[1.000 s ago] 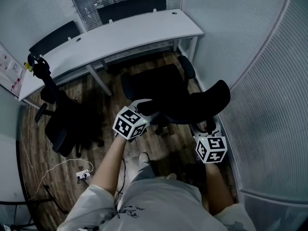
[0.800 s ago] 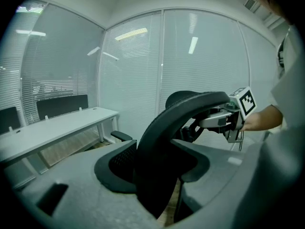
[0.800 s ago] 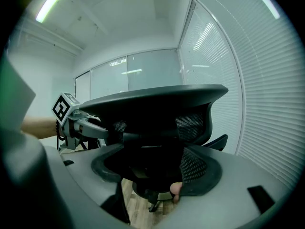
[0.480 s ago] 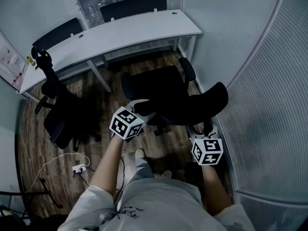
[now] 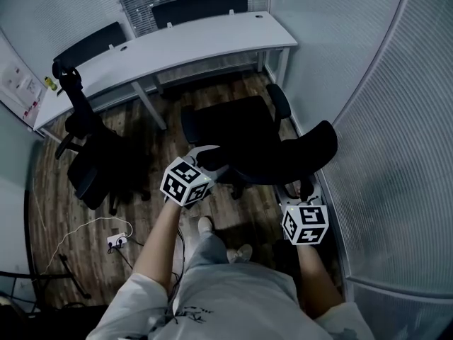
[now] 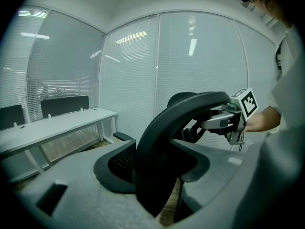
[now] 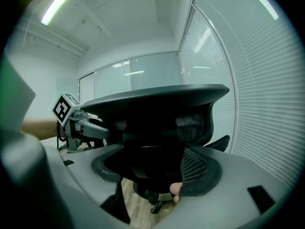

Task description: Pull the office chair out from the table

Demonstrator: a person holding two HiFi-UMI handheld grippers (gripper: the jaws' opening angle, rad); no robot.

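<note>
The black office chair (image 5: 233, 127) stands on the wood floor in front of the white table (image 5: 177, 48), its seat facing the table. Its curved backrest (image 5: 287, 158) is nearest me. My left gripper (image 5: 211, 156) is shut on the backrest's left end, and my right gripper (image 5: 303, 188) is shut on its right end. In the left gripper view the backrest rim (image 6: 162, 128) runs between the jaws, with the right gripper (image 6: 224, 120) at its far end. In the right gripper view the backrest (image 7: 157, 104) fills the jaws and the left gripper (image 7: 86, 128) shows beyond.
A second black chair (image 5: 88, 165) stands at the left by the table's end. A power strip (image 5: 117, 241) with a white cable lies on the floor at lower left. A ribbed glass wall (image 5: 386, 154) runs close along the right. The person's feet (image 5: 205, 225) stand behind the chair.
Both grippers and the chair have come back a little from the table, and the gap between seat and table has widened. The person has stepped back. Both grips are unchanged.
</note>
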